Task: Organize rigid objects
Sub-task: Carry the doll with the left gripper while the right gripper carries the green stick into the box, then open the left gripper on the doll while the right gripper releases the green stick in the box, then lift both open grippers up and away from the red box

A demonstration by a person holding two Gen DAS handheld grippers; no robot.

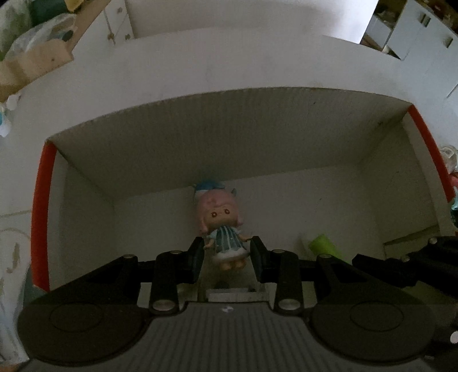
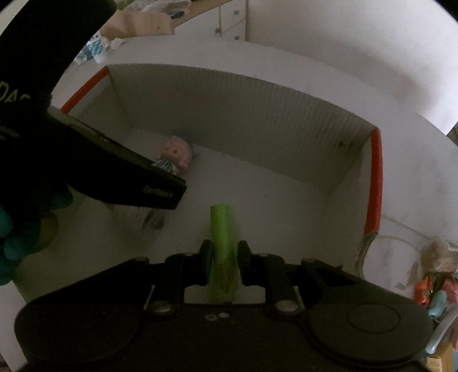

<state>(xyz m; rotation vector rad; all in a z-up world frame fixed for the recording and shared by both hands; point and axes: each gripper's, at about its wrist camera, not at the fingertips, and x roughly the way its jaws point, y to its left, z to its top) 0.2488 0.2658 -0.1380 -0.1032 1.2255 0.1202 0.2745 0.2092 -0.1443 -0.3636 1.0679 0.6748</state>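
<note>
A white cardboard box (image 1: 229,137) with red side edges fills both views. My left gripper (image 1: 227,251) points down into it, shut on a small doll (image 1: 226,226) with pink hair and a striped blue dress; the pads meet its arms. The doll's head (image 2: 176,150) lies near the box's back wall. My right gripper (image 2: 224,257) is shut on a light green cylinder (image 2: 223,243), whose far end rests on the box floor. The cylinder (image 1: 325,246) also shows low on the right of the left wrist view.
The left tool's black housing (image 2: 123,174) and a dark sleeve (image 2: 34,43) cover the left side. Colourful toys (image 2: 435,289) lie outside the box on the right. White cupboards (image 1: 415,31) and a brown carton (image 2: 140,23) stand behind.
</note>
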